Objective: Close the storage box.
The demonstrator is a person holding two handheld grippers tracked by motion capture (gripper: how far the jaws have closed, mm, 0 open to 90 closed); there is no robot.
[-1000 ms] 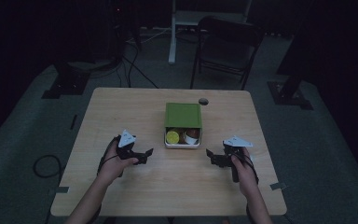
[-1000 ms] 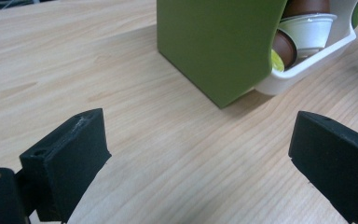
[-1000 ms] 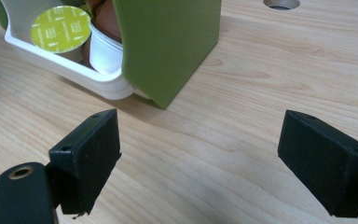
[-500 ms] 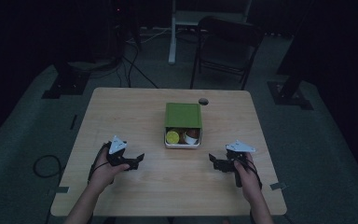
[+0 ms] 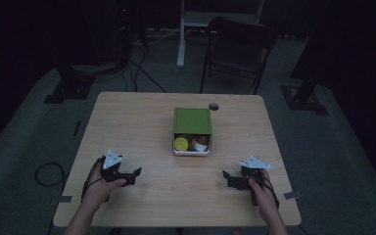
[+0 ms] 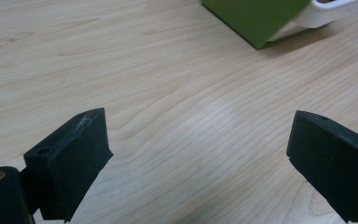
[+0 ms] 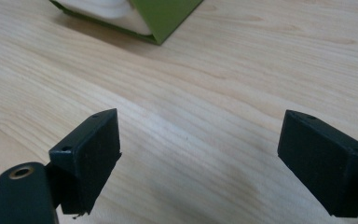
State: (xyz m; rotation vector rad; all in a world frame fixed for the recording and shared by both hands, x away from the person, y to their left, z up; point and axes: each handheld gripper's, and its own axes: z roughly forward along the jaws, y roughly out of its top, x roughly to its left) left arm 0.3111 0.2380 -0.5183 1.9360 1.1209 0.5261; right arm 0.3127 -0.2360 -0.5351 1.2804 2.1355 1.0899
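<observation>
Left gripper [image 5: 136,173], right gripper [image 5: 226,176]: jaws spread, near table [image 5: 142,117] front edge, flanking green-lidded box [image 5: 192,122].

The desk [image 5: 142,122] is pale wood with fine grain. The box [image 5: 192,146] is white under a green lid [image 5: 192,120]. Both tools are black: left tool [image 5: 136,174], right tool [image 5: 226,177].

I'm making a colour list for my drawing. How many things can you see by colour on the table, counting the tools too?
Black tools: 2, the left tool and the right tool, both open and empty
Green lid: 1
White box: 1
Yellow round thing in the box: 1
Small dark round spot on the table: 1
Other box contents are too dim to count.
Total: 6
</observation>
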